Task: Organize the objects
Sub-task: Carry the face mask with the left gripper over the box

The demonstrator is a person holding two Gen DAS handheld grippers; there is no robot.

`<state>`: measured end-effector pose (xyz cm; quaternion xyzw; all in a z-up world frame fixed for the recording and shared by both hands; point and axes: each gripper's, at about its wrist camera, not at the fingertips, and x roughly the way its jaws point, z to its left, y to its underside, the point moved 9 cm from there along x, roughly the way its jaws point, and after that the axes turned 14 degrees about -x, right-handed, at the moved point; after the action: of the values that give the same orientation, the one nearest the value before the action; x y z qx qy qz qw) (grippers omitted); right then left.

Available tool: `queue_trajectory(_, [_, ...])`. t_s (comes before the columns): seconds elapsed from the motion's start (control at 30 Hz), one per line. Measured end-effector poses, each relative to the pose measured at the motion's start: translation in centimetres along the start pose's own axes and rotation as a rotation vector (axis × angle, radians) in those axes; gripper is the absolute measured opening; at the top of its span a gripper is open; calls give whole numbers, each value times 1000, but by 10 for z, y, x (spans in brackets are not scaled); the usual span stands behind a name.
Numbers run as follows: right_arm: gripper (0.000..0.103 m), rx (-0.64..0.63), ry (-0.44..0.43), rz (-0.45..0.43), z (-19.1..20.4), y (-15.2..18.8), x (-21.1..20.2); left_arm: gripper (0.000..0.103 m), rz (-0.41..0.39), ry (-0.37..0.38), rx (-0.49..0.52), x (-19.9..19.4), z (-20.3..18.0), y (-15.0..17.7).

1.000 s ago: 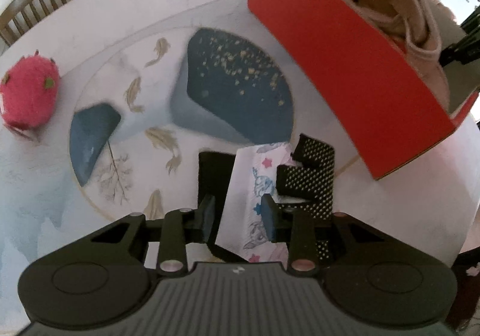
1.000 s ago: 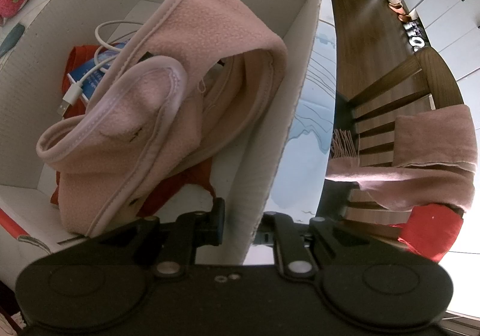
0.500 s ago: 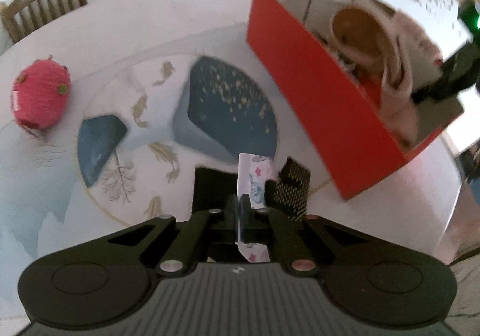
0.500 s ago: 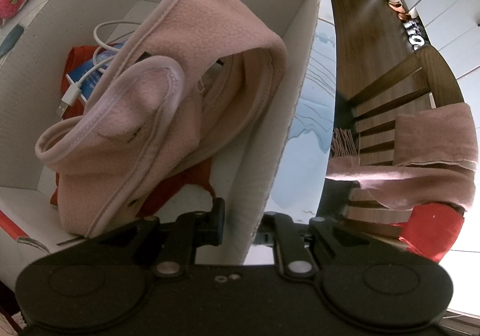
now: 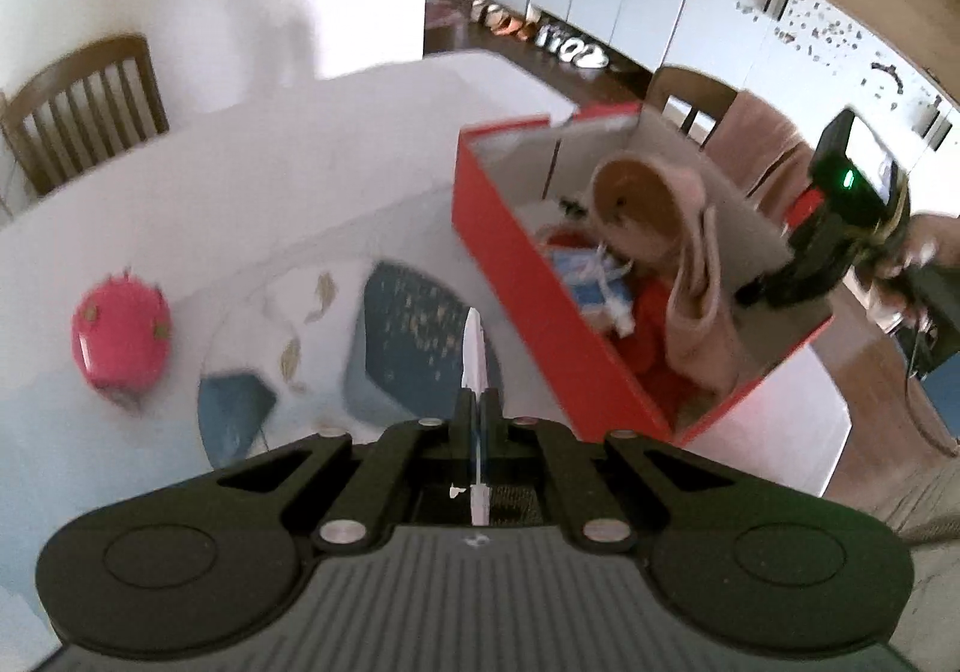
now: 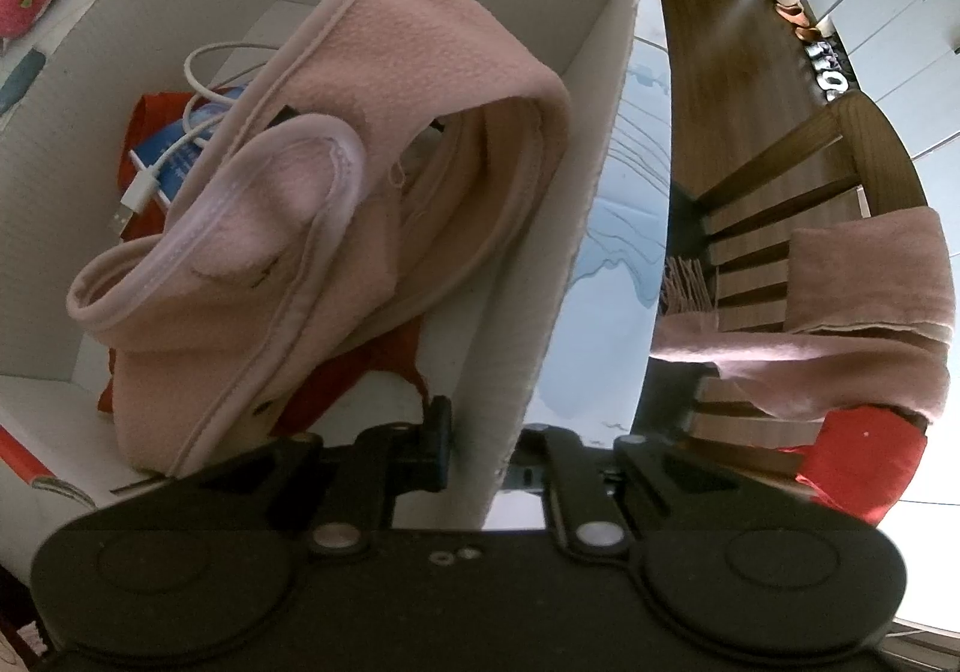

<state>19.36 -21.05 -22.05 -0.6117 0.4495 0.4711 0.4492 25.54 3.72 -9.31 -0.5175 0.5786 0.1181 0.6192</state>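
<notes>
My left gripper (image 5: 474, 420) is clenched on a thin card (image 5: 473, 354), edge-on above the table (image 5: 270, 204). My right gripper (image 6: 480, 450) clamps the box (image 6: 576, 228) wall, jaws closing. Inside: pink cloth (image 6: 372, 144), white cable (image 6: 180, 156), red fabric (image 6: 144, 132).

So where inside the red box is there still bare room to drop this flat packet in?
Crowded: the pink slipper fills the middle of the red box, and the white cable, blue packet and red cloth cover its far left side. Bare floor shows along the far wall behind the cable and in the near left corner.
</notes>
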Motion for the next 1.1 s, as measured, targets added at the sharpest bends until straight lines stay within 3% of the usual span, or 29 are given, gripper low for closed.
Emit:
queue_trajectory(0.3, [9,10,-9,-4,-2,0,0,0,-66,63,142,-10,-61,-63])
queue_trajectory(0.5, [9,12,-11,-8,-2,1,1,0,-71,68,216,12,-98,-90])
queue_trajectory(0.8, [9,11,-12,-11,-1,1,1,0,-41,-10,273,72,-118,-105])
queue_trajectory(0.93, [9,9,-14,-13,-1,1,1,0,-7,-59,277,106,-116,-102])
queue_trajectory(1.1, [8,8,-18,-14,-1,0,0,0,55,-69,289,140,-125,-89])
